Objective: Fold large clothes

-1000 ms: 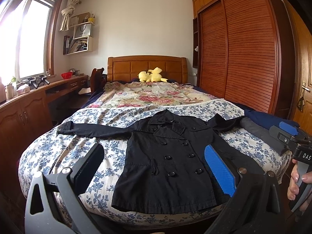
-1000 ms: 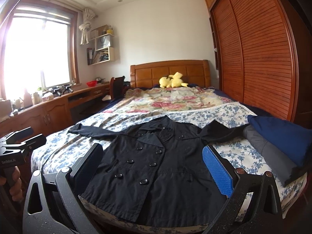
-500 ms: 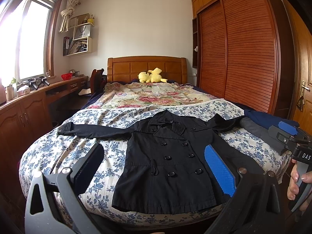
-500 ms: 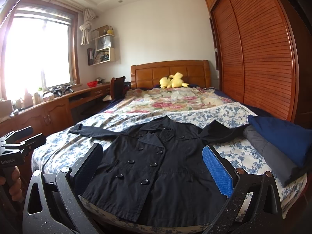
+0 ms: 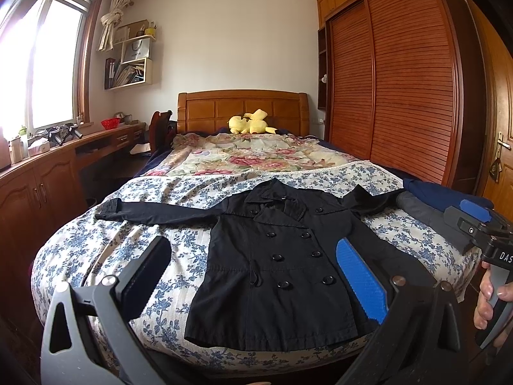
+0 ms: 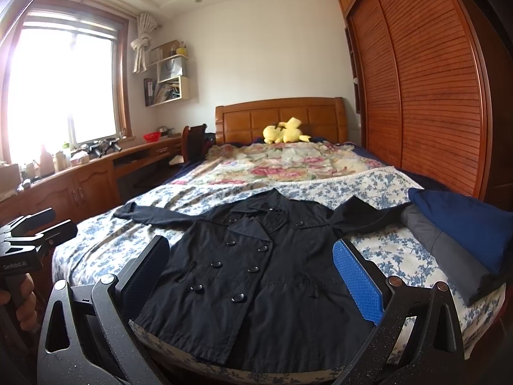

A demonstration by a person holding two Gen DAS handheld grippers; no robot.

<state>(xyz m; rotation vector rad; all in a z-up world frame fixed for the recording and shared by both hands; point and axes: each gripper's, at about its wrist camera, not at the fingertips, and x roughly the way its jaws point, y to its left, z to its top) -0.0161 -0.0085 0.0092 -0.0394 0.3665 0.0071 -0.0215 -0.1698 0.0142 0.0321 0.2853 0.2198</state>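
Black coat (image 5: 275,263) lies flat on bed beyond the left gripper (image 5: 253,276) and right gripper (image 6: 250,276), both spread wide

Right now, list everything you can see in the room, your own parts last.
coat: one, black, spread flat, buttoned, on the bed's near end.
bedspread: one, blue floral on white, under the coat.
quilt: one, pink floral, bed's far half.
plush toy: one, yellow, by the headboard.
folded clothes: two, navy over grey, bed's right edge.
wardrobe: one, brown, right wall.
desk: one, wooden, under the window.
basket: one, red, on the desk.
left claw: one, open, empty.
right claw: one, open, empty.
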